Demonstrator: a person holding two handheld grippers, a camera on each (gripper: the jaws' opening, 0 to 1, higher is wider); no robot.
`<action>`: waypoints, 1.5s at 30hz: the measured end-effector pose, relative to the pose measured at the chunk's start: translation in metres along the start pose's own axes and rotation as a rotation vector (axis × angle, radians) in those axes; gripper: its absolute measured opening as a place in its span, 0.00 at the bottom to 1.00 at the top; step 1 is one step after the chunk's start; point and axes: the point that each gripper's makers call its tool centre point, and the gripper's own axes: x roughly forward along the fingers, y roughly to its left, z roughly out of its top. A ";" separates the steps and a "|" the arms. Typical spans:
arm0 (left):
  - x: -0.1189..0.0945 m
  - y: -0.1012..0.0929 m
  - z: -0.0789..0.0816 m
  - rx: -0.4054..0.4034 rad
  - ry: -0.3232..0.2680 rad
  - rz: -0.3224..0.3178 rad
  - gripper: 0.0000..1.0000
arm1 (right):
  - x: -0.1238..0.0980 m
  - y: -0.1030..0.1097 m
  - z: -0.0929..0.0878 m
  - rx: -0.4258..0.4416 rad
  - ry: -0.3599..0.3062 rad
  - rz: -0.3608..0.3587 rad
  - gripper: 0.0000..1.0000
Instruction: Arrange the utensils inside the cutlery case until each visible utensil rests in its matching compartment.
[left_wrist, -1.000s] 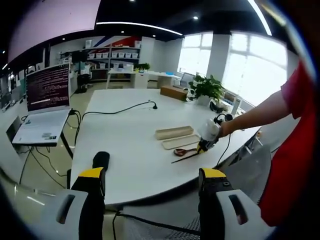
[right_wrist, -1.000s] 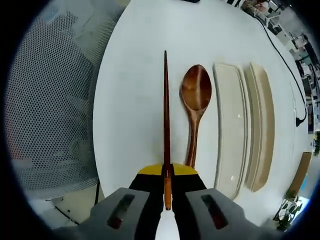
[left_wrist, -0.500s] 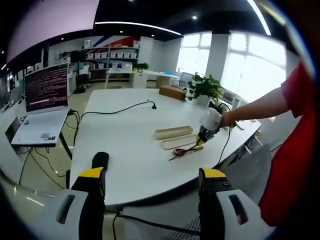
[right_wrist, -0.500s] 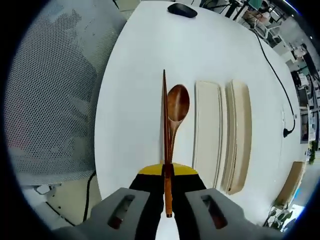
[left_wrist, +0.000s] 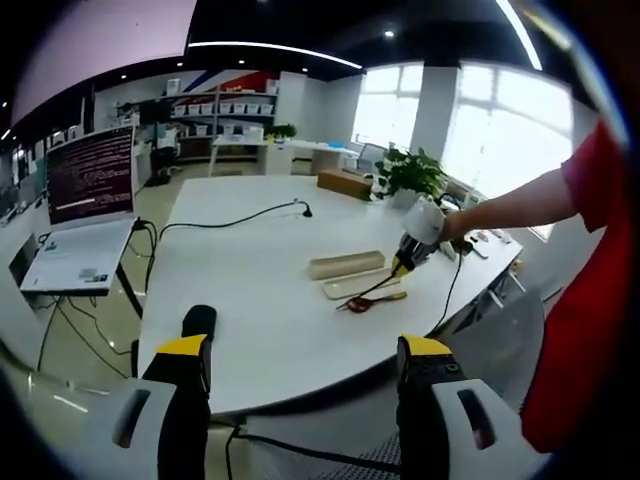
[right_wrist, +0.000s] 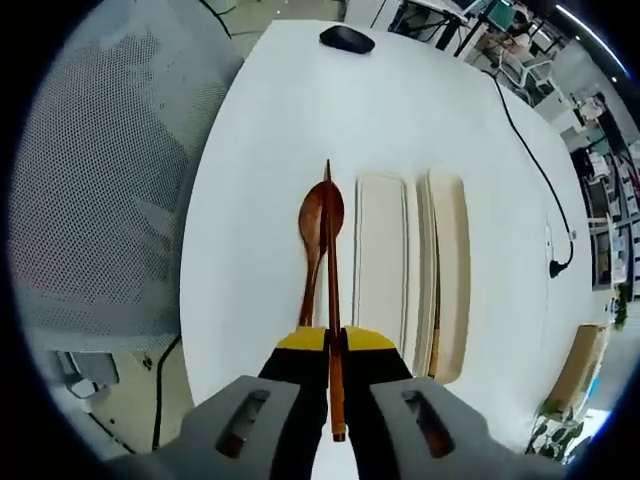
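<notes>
Pinching the chopsticks near their thick end, the right gripper holds them at frame centre above the wooden spoon, just left of the open cutlery case. Light, stiff and smooth, they probably pivot unless gripped near mid-length. The left gripper, jaws spread, holds nothing at lower frame.

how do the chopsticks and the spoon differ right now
The chopsticks are clamped in the right claw and held above the table; the wooden spoon lies on it. The chopsticks are thin, straight and pointed; the spoon has a broad oval bowl. Both are dark reddish wood, and both are outside the cutlery case.
</notes>
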 end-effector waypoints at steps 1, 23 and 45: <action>0.000 0.000 0.000 0.002 0.001 0.001 0.78 | -0.001 -0.003 0.001 -0.008 -0.006 -0.013 0.00; 0.003 0.002 -0.004 0.003 0.035 0.013 0.78 | -0.003 -0.041 -0.008 0.099 -0.044 -0.080 0.00; -0.008 0.000 -0.007 -0.027 0.049 0.084 0.79 | 0.050 -0.052 -0.018 0.138 0.013 -0.023 0.07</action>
